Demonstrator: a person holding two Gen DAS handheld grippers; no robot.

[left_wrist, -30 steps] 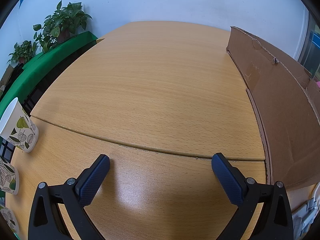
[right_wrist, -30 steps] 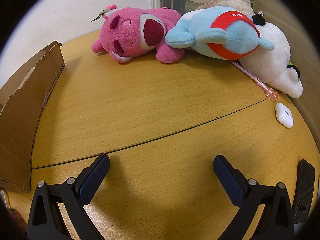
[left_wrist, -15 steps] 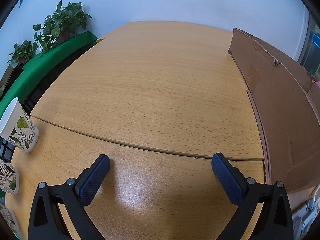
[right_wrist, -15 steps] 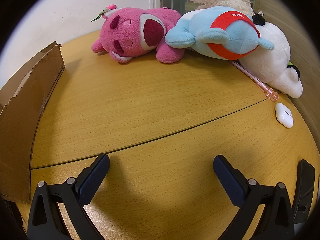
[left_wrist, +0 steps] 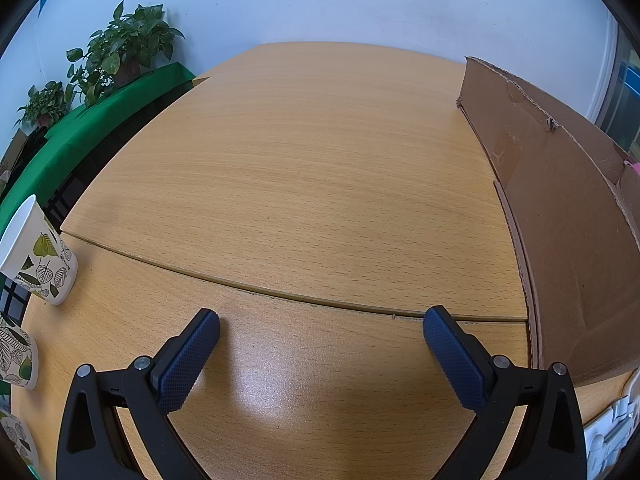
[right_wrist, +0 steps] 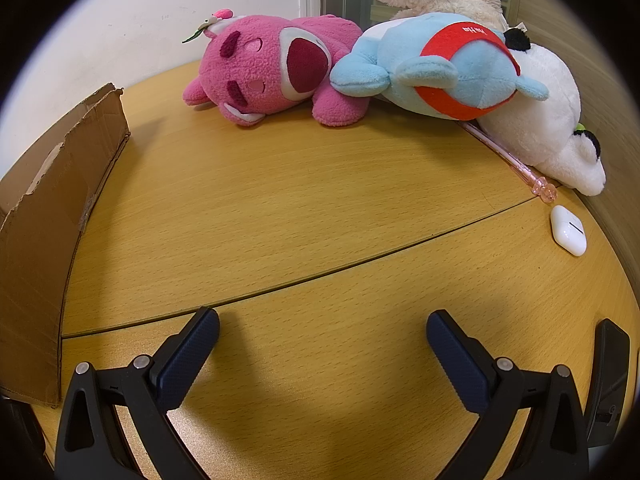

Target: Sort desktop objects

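Note:
A pink plush bear (right_wrist: 276, 68), a light-blue plush with a red band (right_wrist: 444, 74) and a white plush (right_wrist: 548, 120) lie at the far side of the wooden table. A pink pen (right_wrist: 516, 164) sticks out from under them, and a white earbud case (right_wrist: 568, 230) lies beyond its tip. My right gripper (right_wrist: 322, 322) is open over bare table, well short of the toys. My left gripper (left_wrist: 320, 318) is open over bare table too. Leaf-print paper cups (left_wrist: 38, 252) stand at its left edge.
A brown cardboard box wall (left_wrist: 560, 208) stands on the right of the left wrist view and on the left as a box wall (right_wrist: 52, 216) in the right wrist view. Potted plants (left_wrist: 120, 52) sit on a green shelf beyond the table. A black object (right_wrist: 608, 376) lies at lower right.
The cardboard box wall has shifted slightly rightward in the left wrist view. The toys and both grippers look unmoved.

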